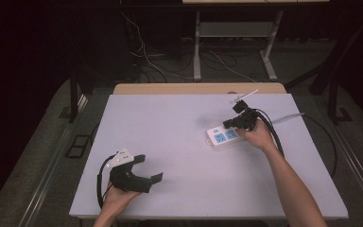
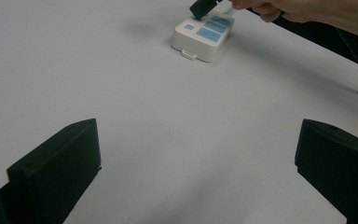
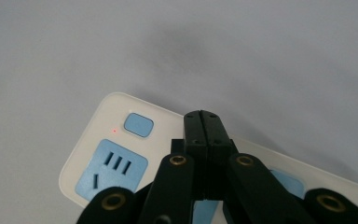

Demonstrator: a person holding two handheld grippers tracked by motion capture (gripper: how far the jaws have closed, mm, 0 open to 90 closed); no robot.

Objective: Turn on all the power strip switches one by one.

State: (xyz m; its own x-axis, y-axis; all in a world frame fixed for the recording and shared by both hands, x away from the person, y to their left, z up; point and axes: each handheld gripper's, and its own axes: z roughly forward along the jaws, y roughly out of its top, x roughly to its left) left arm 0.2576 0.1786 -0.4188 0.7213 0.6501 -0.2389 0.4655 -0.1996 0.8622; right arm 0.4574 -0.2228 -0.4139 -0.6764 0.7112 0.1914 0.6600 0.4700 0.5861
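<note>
- My right gripper [image 1: 228, 124] sits over the white power strip [image 1: 221, 137], jaws pressed flat together with nothing between them; the right gripper view shows the two black tips meeting in a single seam.
- Those closed tips [image 3: 203, 122] hang above the strip's top face [image 3: 109, 154], just beside the small blue switch button [image 3: 138, 125]. I cannot tell whether they touch the plastic.
- A tiny red light [image 3: 114, 131] glows on the strip, just beside that button.
- Below the button is a blue socket panel [image 3: 112, 173] with slots; a second blue panel [image 3: 286, 183] shows partly behind the gripper's linkage.
- The power strip lies flat on the pale table [image 1: 179, 142], right of centre and toward the far half, slanted across it. A light cable [image 1: 288, 117] runs off from near it toward the table's right edge.
- My right hand [image 1: 257, 137] grips the tool from the near side, and its black cable [image 1: 276, 137] trails back along the forearm.
- My left gripper [image 1: 151, 169] rests low at the near left of the table, well apart from the strip, jaws spread wide and empty.
- In the left gripper view, bare table lies between the two jaws, with the strip [image 2: 200, 37] far ahead.
</note>
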